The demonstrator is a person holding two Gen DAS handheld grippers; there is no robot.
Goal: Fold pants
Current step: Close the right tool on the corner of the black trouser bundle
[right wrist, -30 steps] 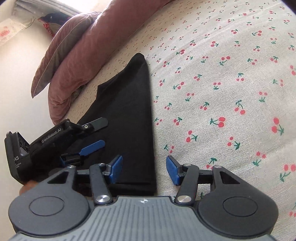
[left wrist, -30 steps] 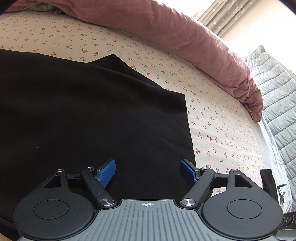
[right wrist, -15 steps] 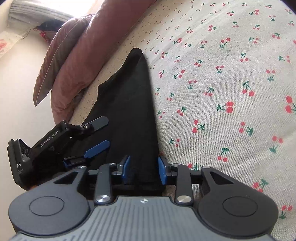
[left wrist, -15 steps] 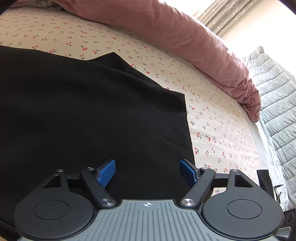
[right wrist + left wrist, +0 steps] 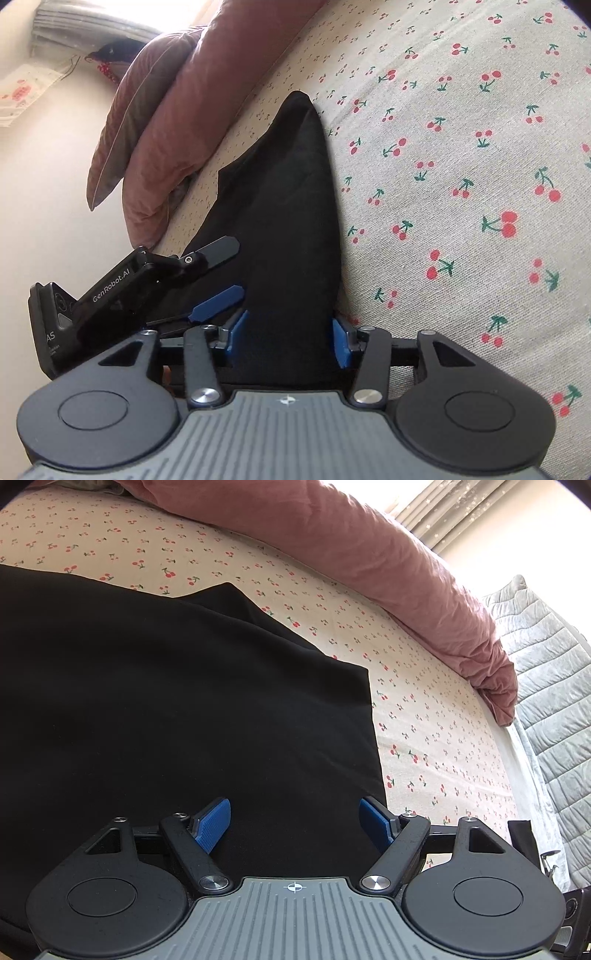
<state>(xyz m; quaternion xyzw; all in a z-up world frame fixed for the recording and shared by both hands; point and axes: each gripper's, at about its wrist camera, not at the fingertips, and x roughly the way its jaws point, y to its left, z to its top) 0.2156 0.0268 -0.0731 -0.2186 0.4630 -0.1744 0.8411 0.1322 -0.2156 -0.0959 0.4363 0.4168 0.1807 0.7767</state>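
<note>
Over on the left, the black pants (image 5: 155, 716) lie spread flat on the bed's cherry-print sheet (image 5: 436, 738), covering most of the left wrist view, with a folded peak at their far edge and a straight right edge running down toward the camera. The left tool (image 5: 294, 821) hangs low over the near part of the cloth with its blue pads (image 5: 212, 823) wide apart; the fabric lies beneath them and neither pad presses on it. Behind the pants a pink duvet (image 5: 388, 572) is bunched along the far side of the bed, and a grey quilted cover (image 5: 546, 672) stands at the right.

From the right wrist view, the pants (image 5: 284, 221) taper to a point away from the camera, with the pink duvet (image 5: 166, 122) at their left and the sheet (image 5: 461, 166) open to their right. The left tool (image 5: 221, 271) shows at the left edge, over the cloth. The right tool (image 5: 286, 341) straddles the near end of the pants, its jaws opening, the black fabric between them and close against both pads.
</note>
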